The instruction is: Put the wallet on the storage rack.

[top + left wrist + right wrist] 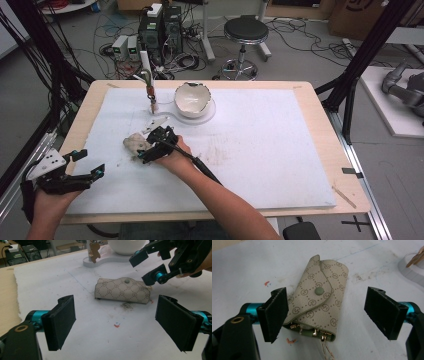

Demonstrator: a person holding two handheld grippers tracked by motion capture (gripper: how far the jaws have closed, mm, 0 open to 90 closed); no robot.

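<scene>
Key pouch point(319, 305) lies flat on white mat point(260, 150), left of centre. R gripper point(327, 312) jaws wide, pouch between them nearer one pad, not gripped. L gripper point(117, 322) wide too, empty, well short of pouch, near table's front-left edge

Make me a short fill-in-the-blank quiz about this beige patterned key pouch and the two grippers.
1. The beige monogram-patterned key pouch lies on the white ____ covering the wooden table.
2. The pouch's flap is closed by a round green ____.
3. The right gripper has its jaws ____ on either side of the pouch.
4. The left gripper holds ____.

Missing words: sheet; snap button; open; nothing
</scene>
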